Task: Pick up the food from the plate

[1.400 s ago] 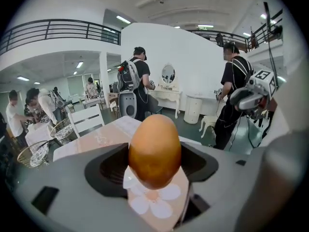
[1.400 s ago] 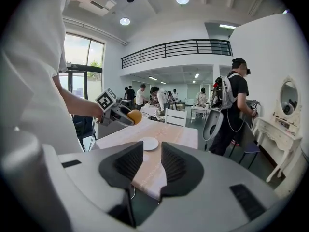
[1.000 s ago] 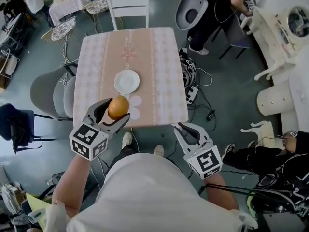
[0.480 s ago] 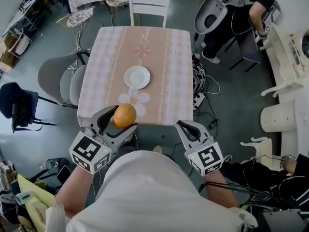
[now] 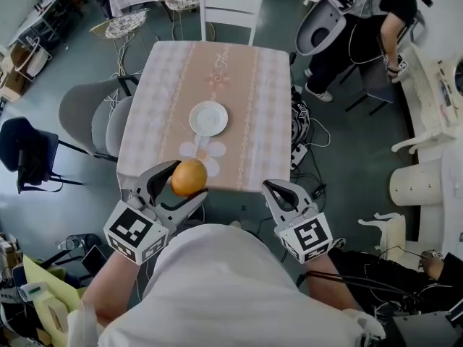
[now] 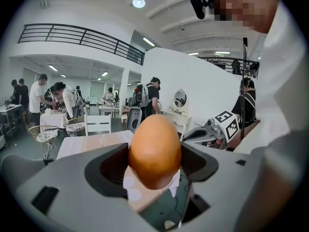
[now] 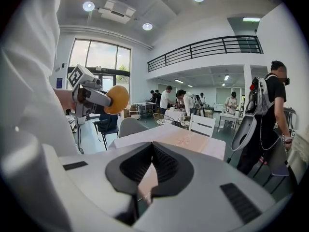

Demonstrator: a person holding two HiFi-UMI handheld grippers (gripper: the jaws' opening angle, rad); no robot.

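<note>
An orange-brown, egg-shaped piece of food point(image 5: 189, 177) point(image 6: 154, 151) is held in the air over the near edge of the pink-clothed table point(image 5: 253, 85). My left gripper point(image 5: 182, 182) point(image 6: 154, 166) is shut on it, one pad on each side. The white plate point(image 5: 208, 118) lies bare at the table's middle. My right gripper point(image 5: 278, 191) point(image 7: 147, 170) hovers off the table's near right corner. Its jaws have just been closing, are shut, and hold nothing. In the right gripper view the food point(image 7: 117, 99) shows at upper left.
A white chair point(image 5: 230, 9) stands at the table's far end and grey chairs point(image 5: 90, 118) at its left. Cables point(image 5: 302, 139) lie on the floor to the right. Wire baskets point(image 5: 119, 24) and several people stand beyond.
The left gripper has drawn back a little toward the table's near edge with the food in it. The right gripper's jaws have closed from partly open to shut.
</note>
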